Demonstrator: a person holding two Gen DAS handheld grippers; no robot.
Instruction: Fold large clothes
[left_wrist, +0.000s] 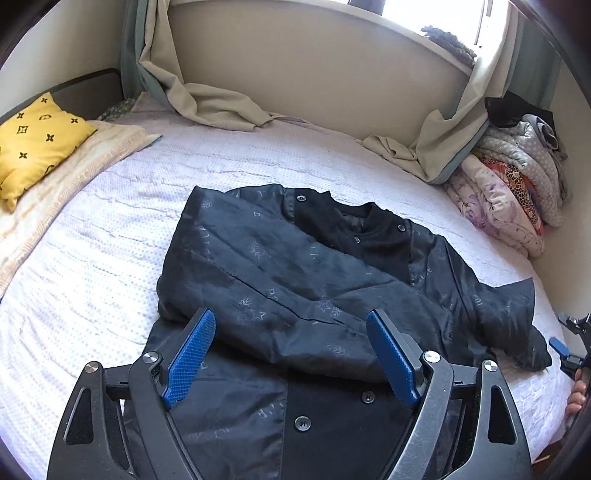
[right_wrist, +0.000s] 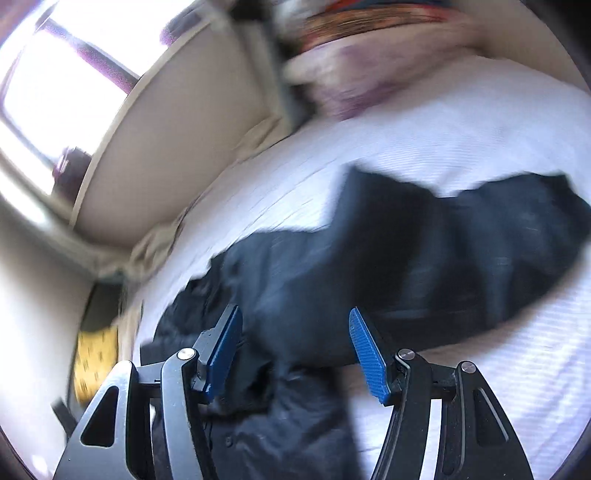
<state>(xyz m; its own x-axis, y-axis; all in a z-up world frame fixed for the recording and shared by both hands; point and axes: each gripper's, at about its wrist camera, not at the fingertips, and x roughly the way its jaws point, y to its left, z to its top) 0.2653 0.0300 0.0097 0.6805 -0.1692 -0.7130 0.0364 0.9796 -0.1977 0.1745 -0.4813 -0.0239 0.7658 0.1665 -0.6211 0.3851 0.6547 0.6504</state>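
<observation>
Left wrist view: a dark jacket (left_wrist: 295, 280) lies on the white bed (left_wrist: 92, 258), one sleeve across its front. A yellow pillow (left_wrist: 33, 144) and curtains (left_wrist: 207, 99) are behind. The left hand-held gripper (left_wrist: 291, 328) hovers wide open, holding nothing.

Right wrist view: very blurred. The right hand-held gripper (right_wrist: 295, 328) is open and empty over the jacket (right_wrist: 424, 258).

left gripper (left_wrist: 291, 354) jaws spread, right gripper (right_wrist: 295, 354) jaws spread

The jacket (left_wrist: 295, 280) is dark cloth with a slight sheen, lying on the bed's (left_wrist: 92, 258) matt, textured white cover. The left gripper (left_wrist: 291, 347) has ribbed blue pads (left_wrist: 190, 350) on black plastic arms.
</observation>
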